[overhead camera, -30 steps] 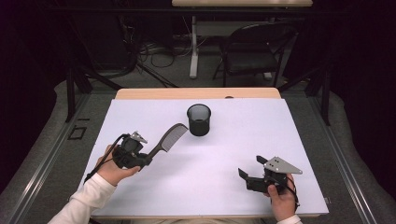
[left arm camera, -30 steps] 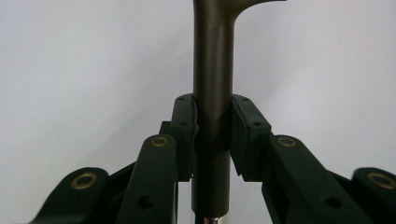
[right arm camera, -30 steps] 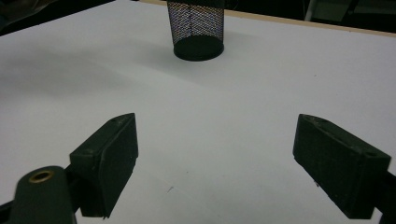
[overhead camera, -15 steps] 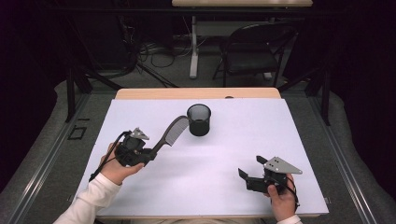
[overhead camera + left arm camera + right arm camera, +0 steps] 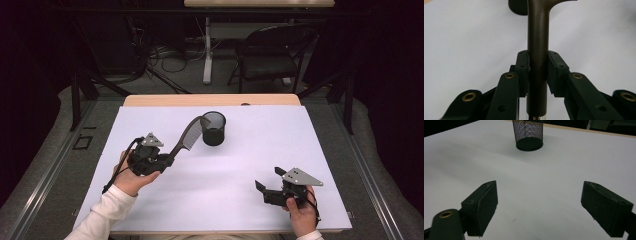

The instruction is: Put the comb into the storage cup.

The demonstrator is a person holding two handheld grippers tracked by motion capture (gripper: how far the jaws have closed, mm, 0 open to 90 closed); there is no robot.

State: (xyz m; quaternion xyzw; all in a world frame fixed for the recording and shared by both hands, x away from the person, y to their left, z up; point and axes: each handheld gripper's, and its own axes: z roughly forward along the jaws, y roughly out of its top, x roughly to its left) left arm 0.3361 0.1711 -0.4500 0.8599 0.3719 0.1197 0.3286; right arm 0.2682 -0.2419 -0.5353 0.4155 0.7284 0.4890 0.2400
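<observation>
Left tongs (image 5: 167, 159) clenched on the comb (image 5: 188, 136) handle — its tip at the mesh cup (image 5: 213, 128) rim — right tongs (image 5: 267, 180) released.

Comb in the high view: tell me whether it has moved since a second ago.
Yes. The comb has swung up and toward the mesh cup; its tip now reaches the rim.

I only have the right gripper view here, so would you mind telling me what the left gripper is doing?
Observer: The left gripper is shut on the handle of a dark comb.
Operator: Thank you. Where does the comb sit relative to the mesh cup?
Observer: Its toothed end reaches the rim of the mesh cup from the cup's left, raised above the white table cover.
Operator: And how is the handle seated?
Observer: It runs straight between both pads, upright in the left gripper view.
</observation>
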